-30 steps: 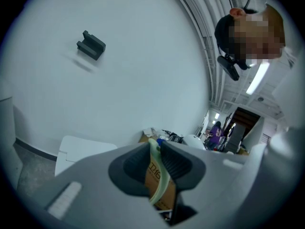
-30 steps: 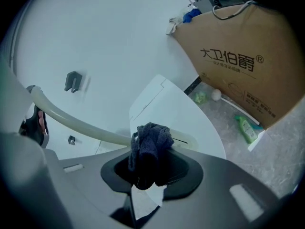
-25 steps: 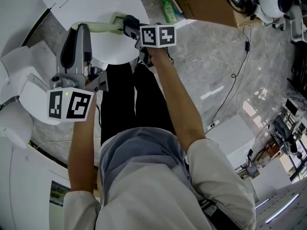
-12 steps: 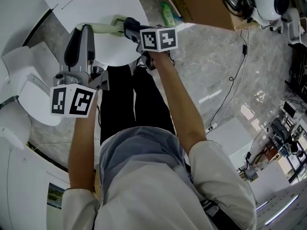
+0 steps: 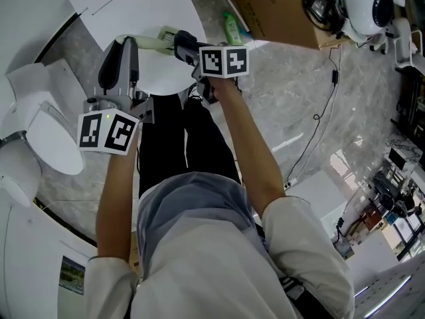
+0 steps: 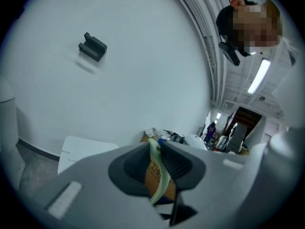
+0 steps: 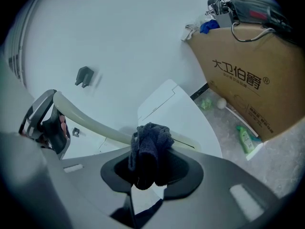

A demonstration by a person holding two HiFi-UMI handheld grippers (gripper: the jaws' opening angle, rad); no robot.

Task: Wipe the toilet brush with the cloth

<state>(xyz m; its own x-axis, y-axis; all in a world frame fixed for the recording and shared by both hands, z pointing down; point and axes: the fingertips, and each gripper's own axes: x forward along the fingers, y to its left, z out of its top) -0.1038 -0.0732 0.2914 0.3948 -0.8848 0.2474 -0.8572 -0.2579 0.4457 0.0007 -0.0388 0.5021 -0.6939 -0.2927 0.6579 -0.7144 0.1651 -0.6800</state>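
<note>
White rounded panel (image 5: 133,5) at top of head view, white toilet (image 5: 40,131) at left, brown cardboard box (image 5: 279,12) at top right on grey marble floor (image 5: 299,92). Person stands over it all, both arms stretched forward.

Left gripper (image 5: 125,45) points up and away, jaws clenched on the pale green handle of the toilet brush (image 6: 159,175). In the left gripper view the handle runs thin between the two dark pads. The handle goes sideways from there toward the right gripper (image 5: 182,43), held in the air above the white panel.

Right gripper's jaws are clamped on a bunched dark cloth (image 7: 147,151). The top of the cloth sits against the brush handle where it crosses behind. Brush head: cannot tell.

Green bottle (image 5: 234,26) lies on the floor just beside the box. Small dark hook (image 7: 84,76) on the white wall.
</note>
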